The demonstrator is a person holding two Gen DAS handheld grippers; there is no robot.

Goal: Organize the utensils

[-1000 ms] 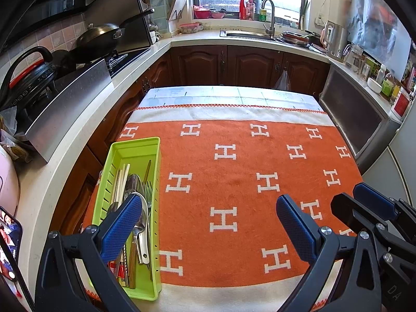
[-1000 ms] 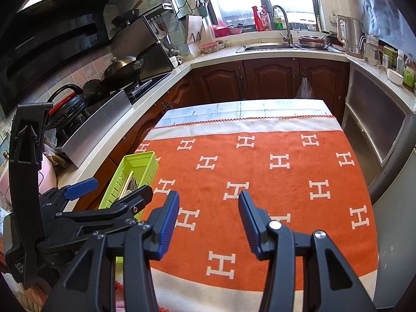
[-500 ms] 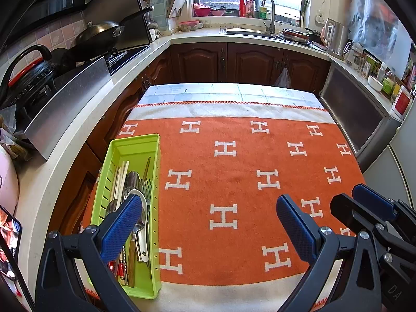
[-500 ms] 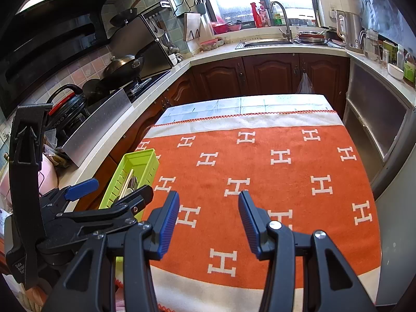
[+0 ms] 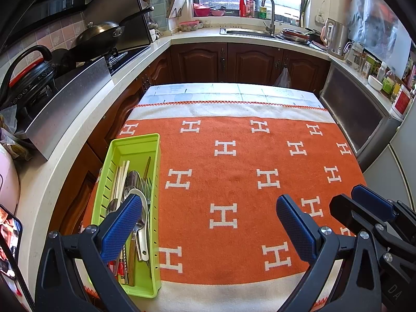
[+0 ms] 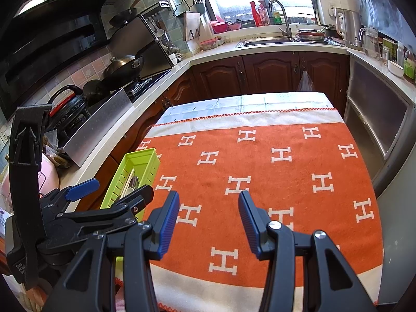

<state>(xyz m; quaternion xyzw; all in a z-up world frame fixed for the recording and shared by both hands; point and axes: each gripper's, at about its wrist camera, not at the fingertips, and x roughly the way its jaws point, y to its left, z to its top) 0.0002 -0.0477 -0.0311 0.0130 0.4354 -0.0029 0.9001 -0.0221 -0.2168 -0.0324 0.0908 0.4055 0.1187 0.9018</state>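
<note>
A lime green utensil tray (image 5: 135, 143) lies at the left edge of the orange cloth (image 5: 234, 156). It holds spoons (image 5: 132, 179), a fork, chopsticks (image 5: 121, 174) and other utensils laid lengthwise. My left gripper (image 5: 208, 223) is open and empty, above the cloth's near edge, with its left finger over the tray's near half. My right gripper (image 6: 208, 221) is open and empty, to the right of the left one, above the cloth (image 6: 260, 161). The tray also shows in the right wrist view (image 6: 140, 158), partly hidden by the left gripper's body.
The table stands in a kitchen. A counter with a stove, wok (image 5: 98, 33) and pressure cooker (image 5: 28, 70) runs along the left. A sink (image 5: 247, 31) is at the back and a cabinet (image 5: 356, 119) stands at the right. A phone (image 5: 10, 239) lies at the near left.
Both grippers have drifted slightly back and up from the table; the view has shifted a little. Both stay open and empty. The tray has not moved.
</note>
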